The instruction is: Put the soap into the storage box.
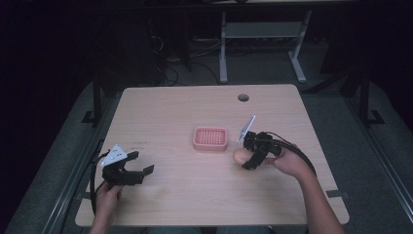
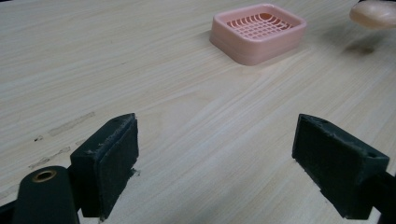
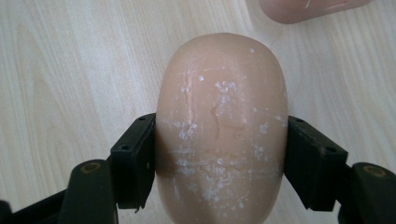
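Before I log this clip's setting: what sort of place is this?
Probably a lab or office workroom set up for recording: a bare wooden desk with a cable hole, another desk's white legs behind, and loose cables on grey carpet.

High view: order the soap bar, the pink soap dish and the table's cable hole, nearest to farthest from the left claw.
From the left claw:
1. Pink soap dish, table centre.
2. Soap bar, gripped in the right claw, right side.
3. Cable hole, far edge.
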Motion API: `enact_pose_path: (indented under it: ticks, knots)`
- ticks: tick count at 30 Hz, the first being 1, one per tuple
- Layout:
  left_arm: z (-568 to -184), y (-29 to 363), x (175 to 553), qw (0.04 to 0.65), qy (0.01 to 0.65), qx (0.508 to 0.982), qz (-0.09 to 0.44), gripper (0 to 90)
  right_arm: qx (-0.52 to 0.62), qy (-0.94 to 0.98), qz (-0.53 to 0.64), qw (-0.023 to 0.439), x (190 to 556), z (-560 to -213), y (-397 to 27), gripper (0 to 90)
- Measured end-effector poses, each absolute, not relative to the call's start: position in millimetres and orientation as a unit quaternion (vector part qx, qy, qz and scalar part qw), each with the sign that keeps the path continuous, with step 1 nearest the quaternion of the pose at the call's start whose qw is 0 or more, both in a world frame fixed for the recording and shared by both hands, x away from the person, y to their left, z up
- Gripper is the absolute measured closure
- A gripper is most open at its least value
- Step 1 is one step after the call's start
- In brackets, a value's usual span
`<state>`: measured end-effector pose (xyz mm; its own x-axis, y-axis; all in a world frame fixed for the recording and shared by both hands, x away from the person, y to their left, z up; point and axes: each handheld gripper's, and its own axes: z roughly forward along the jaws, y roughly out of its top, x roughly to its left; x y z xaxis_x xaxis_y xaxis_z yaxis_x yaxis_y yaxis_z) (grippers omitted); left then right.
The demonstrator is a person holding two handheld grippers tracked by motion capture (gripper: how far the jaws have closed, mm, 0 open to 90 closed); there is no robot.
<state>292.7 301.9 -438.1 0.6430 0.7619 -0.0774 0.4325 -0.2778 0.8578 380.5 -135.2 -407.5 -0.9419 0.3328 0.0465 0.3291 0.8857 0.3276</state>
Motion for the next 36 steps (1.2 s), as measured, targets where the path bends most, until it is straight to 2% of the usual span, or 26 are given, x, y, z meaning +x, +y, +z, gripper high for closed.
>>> enact_pose_path:
  ticks: [36]
  knots:
    - [-437, 304, 292, 0.463, 0.385, 0.778, 0.179, 14.3, 0.151, 0.973, 0.175, 0.006, 404, -392, -116, 31.8]
